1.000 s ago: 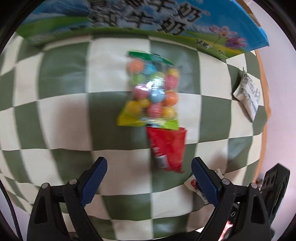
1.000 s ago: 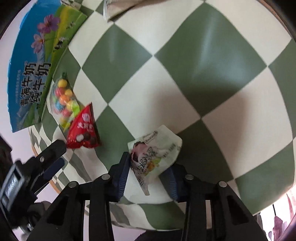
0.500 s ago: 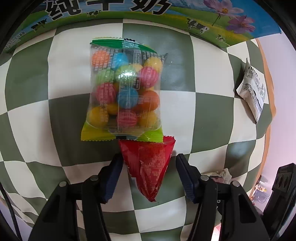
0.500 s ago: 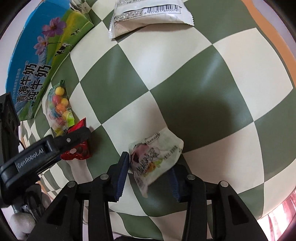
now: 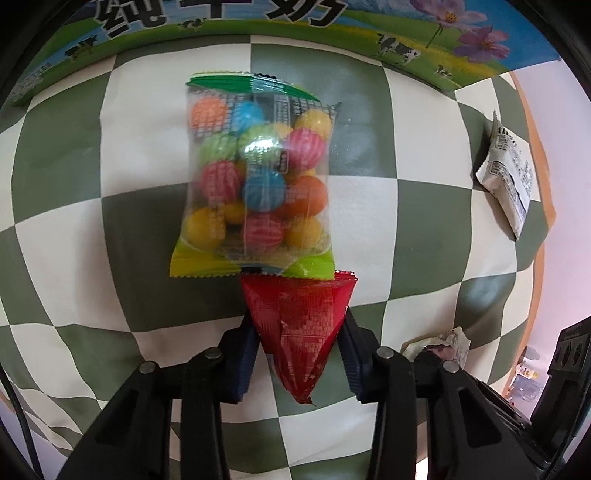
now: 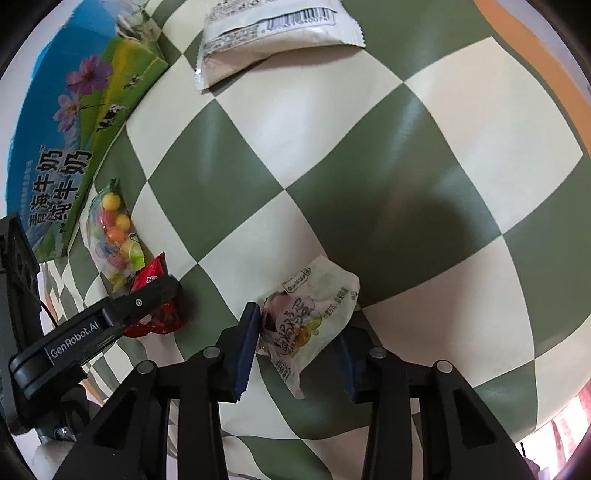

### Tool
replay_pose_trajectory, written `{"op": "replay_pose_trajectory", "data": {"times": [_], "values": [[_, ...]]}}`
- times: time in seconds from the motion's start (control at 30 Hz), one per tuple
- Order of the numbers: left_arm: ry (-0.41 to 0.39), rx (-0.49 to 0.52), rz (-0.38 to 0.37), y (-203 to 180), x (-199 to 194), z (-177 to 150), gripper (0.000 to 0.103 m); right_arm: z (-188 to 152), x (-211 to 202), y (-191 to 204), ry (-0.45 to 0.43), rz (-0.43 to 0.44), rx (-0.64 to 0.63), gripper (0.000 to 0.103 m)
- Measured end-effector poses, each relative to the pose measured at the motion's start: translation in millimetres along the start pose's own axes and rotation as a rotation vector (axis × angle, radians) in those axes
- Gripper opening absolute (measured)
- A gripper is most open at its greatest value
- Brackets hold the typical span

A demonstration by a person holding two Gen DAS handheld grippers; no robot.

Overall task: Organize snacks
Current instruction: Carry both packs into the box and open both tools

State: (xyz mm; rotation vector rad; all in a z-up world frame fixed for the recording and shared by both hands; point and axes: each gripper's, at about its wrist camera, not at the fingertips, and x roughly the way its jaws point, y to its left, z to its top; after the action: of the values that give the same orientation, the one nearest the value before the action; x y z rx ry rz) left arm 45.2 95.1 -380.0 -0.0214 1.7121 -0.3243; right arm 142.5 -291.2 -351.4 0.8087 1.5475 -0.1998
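Note:
My left gripper (image 5: pixel 298 334) is shut on a red triangular snack packet (image 5: pixel 300 325), low over the checked tablecloth. Just beyond it lies a clear bag of coloured candy balls (image 5: pixel 256 177), its green hem touching the red packet. My right gripper (image 6: pixel 297 332) is shut on a small white snack packet with colourful print (image 6: pixel 310 317), held just above the cloth. In the right wrist view the left gripper (image 6: pixel 147 295), red packet (image 6: pixel 153 275) and candy bag (image 6: pixel 110 236) show at the left.
A blue and green milk carton box (image 5: pixel 295 22) stands behind the candy bag, also in the right wrist view (image 6: pixel 74 118). A white flat packet (image 6: pixel 273 33) lies at the far end, seen at the right table edge (image 5: pixel 508 177).
My left gripper moved forward to the red packet and closed on it. My right gripper keeps hold of the white packet and has shifted a little.

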Motion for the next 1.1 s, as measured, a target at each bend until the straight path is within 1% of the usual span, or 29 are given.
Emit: {"op": "replay_pose_trajectory", "data": {"times": [0.17, 0.27, 0.43, 0.5, 0.57, 0.63, 0.67, 0.73, 0.77, 0.83, 0.93, 0.97, 1.03, 1.1], "values": [[-0.009, 0.005, -0.026, 14, -15, -15, 0.037, -4, -17, 10, -0.035, -0.012, -0.058, 0.04], [-0.014, -0.003, -0.054, 22, -28, -27, 0.037, -8, -26, 23, -0.061, -0.008, -0.095, 0.04], [-0.042, -0.004, -0.115, 30, -64, -48, 0.037, -13, -48, 36, -0.095, 0.008, -0.156, 0.04], [-0.074, 0.006, -0.138, 30, -85, -49, 0.037, -18, -58, 46, -0.108, 0.026, -0.192, 0.04], [-0.102, 0.004, -0.161, 30, -106, -43, 0.037, -18, -71, 57, -0.122, 0.046, -0.221, 0.04], [-0.144, 0.001, -0.19, 35, -133, -33, 0.037, -16, -88, 74, -0.141, 0.079, -0.265, 0.04], [-0.179, 0.0, -0.203, 35, -151, -27, 0.037, -17, -93, 80, -0.147, 0.089, -0.277, 0.04], [-0.23, 0.003, -0.212, 34, -176, -16, 0.037, -9, -115, 102, -0.174, 0.125, -0.319, 0.04], [-0.267, 0.002, -0.212, 36, -194, -9, 0.037, -4, -121, 111, -0.185, 0.135, -0.331, 0.04], [-0.31, 0.005, -0.2, 40, -217, 2, 0.037, 7, -139, 135, -0.219, 0.158, -0.371, 0.04], [-0.381, -0.015, -0.141, 57, -248, 33, 0.037, 29, -158, 175, -0.278, 0.162, -0.44, 0.04], [-0.393, -0.022, -0.124, 59, -250, 42, 0.037, 40, -165, 191, -0.302, 0.152, -0.469, 0.04], [-0.416, -0.041, -0.055, 72, -255, 65, 0.037, 55, -166, 213, -0.336, 0.121, -0.501, 0.04], [-0.415, -0.055, -0.008, 84, -254, 82, 0.038, 76, -163, 234, -0.345, 0.089, -0.526, 0.04]]}}
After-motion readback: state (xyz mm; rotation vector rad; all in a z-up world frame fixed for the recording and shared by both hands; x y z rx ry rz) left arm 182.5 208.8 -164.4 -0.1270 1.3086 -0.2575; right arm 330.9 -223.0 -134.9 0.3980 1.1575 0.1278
